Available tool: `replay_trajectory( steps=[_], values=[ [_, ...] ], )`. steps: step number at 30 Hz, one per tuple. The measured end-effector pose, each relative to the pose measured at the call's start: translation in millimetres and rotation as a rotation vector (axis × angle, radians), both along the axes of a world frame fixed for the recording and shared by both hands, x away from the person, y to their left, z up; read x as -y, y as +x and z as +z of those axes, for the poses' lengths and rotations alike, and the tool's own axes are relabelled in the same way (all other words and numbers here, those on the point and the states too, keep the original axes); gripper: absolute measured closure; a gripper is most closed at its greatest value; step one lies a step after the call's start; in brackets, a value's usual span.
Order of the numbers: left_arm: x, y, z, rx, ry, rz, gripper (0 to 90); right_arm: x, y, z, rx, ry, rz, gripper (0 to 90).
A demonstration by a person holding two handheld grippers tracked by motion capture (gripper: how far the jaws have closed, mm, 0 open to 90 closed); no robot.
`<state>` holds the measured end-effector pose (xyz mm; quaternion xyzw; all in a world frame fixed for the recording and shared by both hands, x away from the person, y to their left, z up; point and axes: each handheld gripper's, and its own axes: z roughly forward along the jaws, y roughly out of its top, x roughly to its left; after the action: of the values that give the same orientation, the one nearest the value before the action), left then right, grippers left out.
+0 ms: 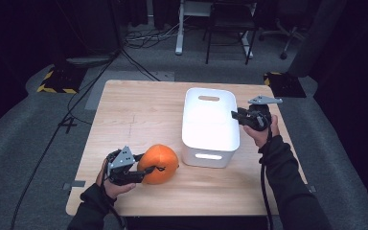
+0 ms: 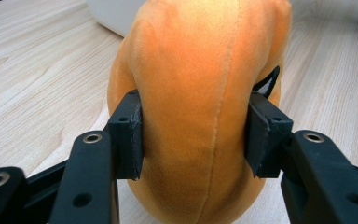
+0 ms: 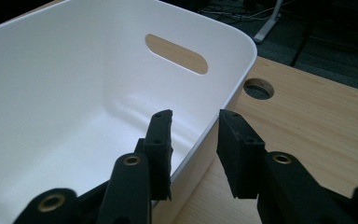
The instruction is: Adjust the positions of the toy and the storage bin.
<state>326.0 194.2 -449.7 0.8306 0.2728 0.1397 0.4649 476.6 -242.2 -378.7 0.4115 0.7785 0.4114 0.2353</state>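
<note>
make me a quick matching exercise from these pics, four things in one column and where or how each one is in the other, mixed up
Things:
1. orange plush toy
2. white bin
3. left tongs
4. right tongs

States:
A. astride the bin's right rim, one jaw inside, one outside
B. lying on the wooden table, left of the bin
C. squeezed onto the plush toy's sides
D. standing open-topped on the table, nothing visible inside

Pairs: 1-B, 2-D, 3-C, 4-A

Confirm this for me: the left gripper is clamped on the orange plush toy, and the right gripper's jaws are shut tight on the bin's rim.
One thing is off. The right gripper is not shut on the white bin: the right gripper view shows its jaws apart, straddling the rim with a gap on both sides. The rest holds: the left gripper squeezes the orange plush toy.
</note>
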Motion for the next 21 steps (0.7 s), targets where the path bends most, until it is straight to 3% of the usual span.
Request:
replay_trajectory(
  steps=[6, 7, 8, 9, 10, 12, 15, 17, 18, 21],
  values=[
    [1.4, -0.3, -0.4, 0.003, -0.004, 0.001, 47.7, 6.9, -3.5, 1.8, 0.006, -0.006, -0.075, 76.7],
    [1.5, -0.3, -0.5, 0.001, -0.005, 0.000, 47.7, 9.3, -4.7, 1.4, -0.002, -0.001, -0.082, 75.0],
    [1.6, -0.3, -0.5, 0.001, -0.006, 0.000, 47.7, 12.4, -6.7, 0.4, -0.025, 0.005, -0.090, 65.5],
    [1.7, -0.3, -0.6, 0.000, -0.008, 0.002, 47.7, 12.4, -6.7, 0.4, -0.025, 0.005, -0.090, 65.5],
    [1.9, -0.3, -0.6, 0.001, -0.008, 0.002, 47.7, 17.1, -10.6, -0.2, -0.034, 0.014, -0.086, 55.7],
    [2.2, -0.5, -0.4, 0.002, -0.006, 0.003, 47.7, 23.8, -16.1, 1.3, -0.022, 0.040, -0.076, 52.0],
    [2.9, -0.5, -0.2, 0.002, -0.004, 0.003, 47.7, 40.1, -30.6, 6.1, 0.013, 0.101, -0.039, 50.2],
    [3.8, 0.4, -0.3, 0.010, -0.001, 0.002, 47.7, 45.9, -36.0, 7.2, 0.021, 0.103, -0.032, 50.1],
    [5.5, 0.8, -0.4, 0.004, -0.002, 0.005, 47.8, 56.7, -48.1, 7.9, 0.037, 0.135, -0.015, 49.9],
    [7.7, 1.6, -0.1, 0.013, 0.001, 0.018, 48.0, 65.6, -60.4, 5.5, 0.036, 0.136, 0.008, 50.1]
  ],
)
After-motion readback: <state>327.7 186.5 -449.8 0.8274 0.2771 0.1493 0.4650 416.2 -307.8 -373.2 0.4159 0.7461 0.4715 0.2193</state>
